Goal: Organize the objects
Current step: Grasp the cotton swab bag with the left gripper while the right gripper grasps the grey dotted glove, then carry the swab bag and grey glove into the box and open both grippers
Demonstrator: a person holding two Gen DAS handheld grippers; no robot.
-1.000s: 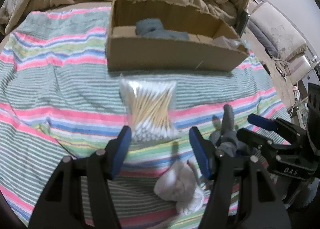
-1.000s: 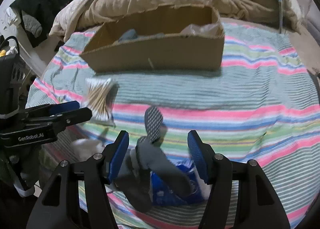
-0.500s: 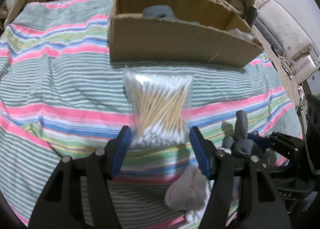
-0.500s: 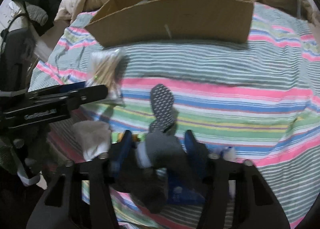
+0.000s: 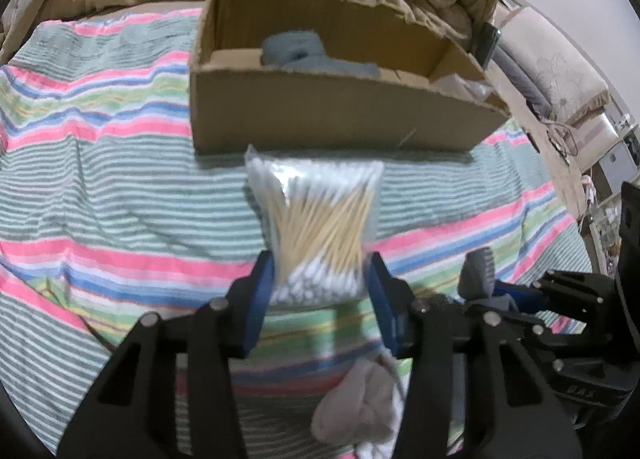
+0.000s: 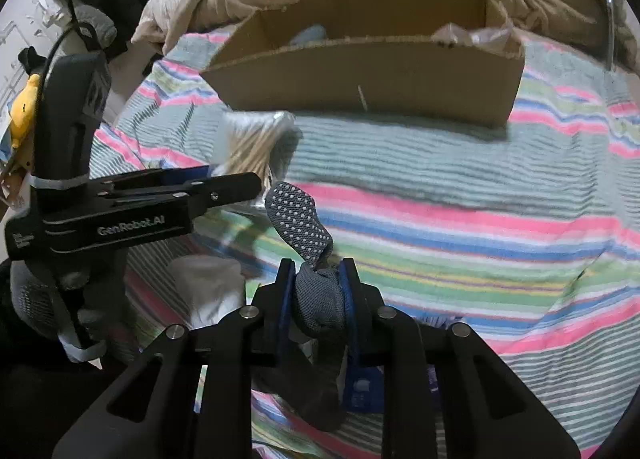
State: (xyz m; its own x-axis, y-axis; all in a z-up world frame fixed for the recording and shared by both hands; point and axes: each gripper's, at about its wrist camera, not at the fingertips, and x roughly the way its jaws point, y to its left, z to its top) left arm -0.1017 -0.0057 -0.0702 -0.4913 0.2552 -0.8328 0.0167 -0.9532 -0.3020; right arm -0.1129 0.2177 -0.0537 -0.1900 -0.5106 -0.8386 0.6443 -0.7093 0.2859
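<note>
- Right now, the left gripper (image 5: 320, 279) has a clear bag of cotton swabs (image 5: 318, 231) between its blue pads, and the jaws are closing in on the bag's lower end.
- The right gripper (image 6: 318, 291) is closing too, and it pinches a gray sock (image 6: 308, 243) tight in a narrow gap.
- To do this step well, each squeeze should be firm but soft, so the bag does not pop and the sock does not slip out.
- Then both things should go up and over the near wall of the cardboard box (image 5: 332, 119) before letting go.
- The bag is see-through, with thin wooden sticks and white fluffy tips, and it pokes up just in front of the box.
- The sock is gray with little white dots on the sole, and its toe end sticks up above the jaws.
- The box sits on the striped blanket (image 5: 100, 179) and already holds something gray-blue, maybe a cloth, but it is too blurry to be sure.
- A white crumpled thing (image 5: 360, 411) lies on the blanket near the grippers.
</note>
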